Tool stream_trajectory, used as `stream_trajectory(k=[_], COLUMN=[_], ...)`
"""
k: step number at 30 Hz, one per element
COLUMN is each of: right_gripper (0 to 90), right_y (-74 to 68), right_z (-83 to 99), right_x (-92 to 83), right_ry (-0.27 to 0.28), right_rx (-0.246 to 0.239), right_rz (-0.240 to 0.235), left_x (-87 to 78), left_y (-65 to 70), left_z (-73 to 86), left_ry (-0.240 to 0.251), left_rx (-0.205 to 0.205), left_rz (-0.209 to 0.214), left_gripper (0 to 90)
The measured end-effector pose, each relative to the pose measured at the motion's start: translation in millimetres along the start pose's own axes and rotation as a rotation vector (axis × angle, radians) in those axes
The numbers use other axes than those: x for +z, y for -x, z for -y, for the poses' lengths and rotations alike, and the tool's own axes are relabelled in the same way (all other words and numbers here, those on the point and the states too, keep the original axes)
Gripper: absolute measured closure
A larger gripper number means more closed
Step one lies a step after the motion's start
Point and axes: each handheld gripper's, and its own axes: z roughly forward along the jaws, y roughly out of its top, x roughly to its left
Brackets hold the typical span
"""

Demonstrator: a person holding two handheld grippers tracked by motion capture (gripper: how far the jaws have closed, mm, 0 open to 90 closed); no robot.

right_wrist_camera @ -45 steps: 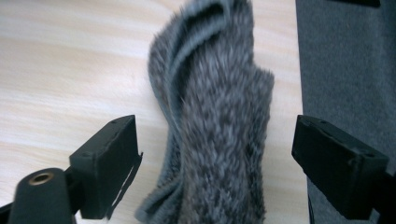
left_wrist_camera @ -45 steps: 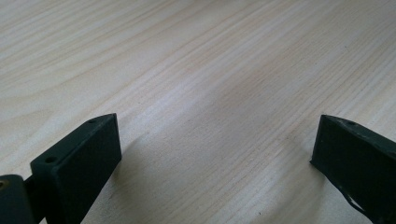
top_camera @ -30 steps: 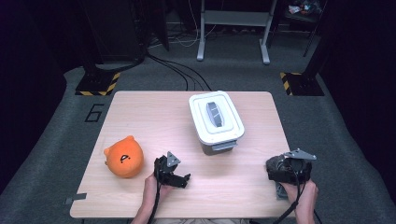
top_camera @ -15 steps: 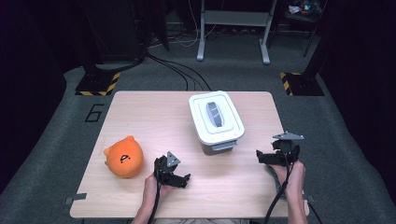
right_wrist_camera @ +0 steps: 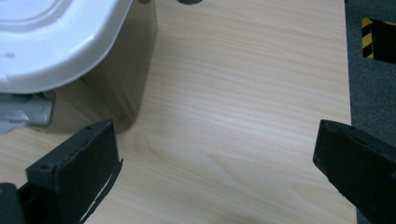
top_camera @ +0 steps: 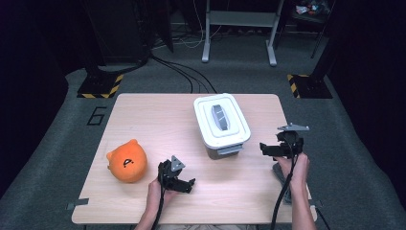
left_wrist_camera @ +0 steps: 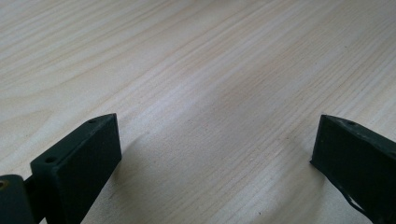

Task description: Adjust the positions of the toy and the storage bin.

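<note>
The light wooden bench (top_camera: 143, 120) has a pale grain and sits on a grey carpet floor (top_camera: 57, 143). The room behind it is dark.

Near the front edge, the left gripper (top_camera: 184, 184) rests low on the bench. In the left gripper view, its two black jaws stand wide apart with bare wood between them. It holds nothing.

Just to the left of it lies a round orange plush toy with small ears (top_camera: 127, 161). The toy is near the left gripper but not touching it.

On the right side, the right gripper (top_camera: 265, 149) is held up above the bench by the person's right hand (top_camera: 294, 165). Its jaws are spread wide too, and nothing is between them. It points toward the grey plastic box with a white lid (top_camera: 221, 125). The box stands in the middle of the bench, a little to the left of this gripper and apart from it. In the right gripper view, the box's corner (right_wrist_camera: 116, 70) shows just past the left jaw.

Farther back, black cables (top_camera: 182, 72) run over the floor, and grey metal stand legs (top_camera: 239, 28) rise behind them.
</note>
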Motion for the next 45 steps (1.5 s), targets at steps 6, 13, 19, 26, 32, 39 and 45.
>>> stream_trajectory(k=[6, 13, 19, 26, 32, 39, 45], right_gripper=[0.0, 0.0, 0.0, 0.0, 2.3, 15.5, 27.7], right_y=[-0.4, -10.9, -30.1, -57.4, -78.2, -102.1, -124.0], right_z=[-16.6, -37.8, -56.9, -71.1, -77.6, -85.4, -94.0], right_x=[3.7, 3.1, 4.1, 19.3, 33.6, 47.4, 52.7], right_ry=[0.011, 0.039, 0.063, 0.065, 0.043, 0.054, 0.077], right_rx=[-0.006, -0.033, -0.073, -0.121, -0.146, -0.192, -0.244], right_rz=[-0.009, -0.029, -0.068, -0.106, -0.134, -0.151, -0.112], left_x=[-0.1, -0.3, -0.4, -0.4, -0.3, -0.4, -0.5], left_y=[-0.2, -0.1, -0.5, -0.5, -0.1, -0.3, -0.1], left_z=[0.0, 0.0, -0.1, -0.1, 0.0, -0.1, 0.0], left_ry=[0.0, -0.003, -0.003, -0.003, -0.003, -0.005, -0.007], left_rx=[-0.002, -0.006, -0.001, -0.001, -0.007, -0.003, -0.006], left_rz=[0.001, 0.009, 0.006, 0.006, 0.009, 0.01, 0.013], left_gripper=[0.9, 0.9, 1.0, 1.0, 0.9, 1.0, 0.9])
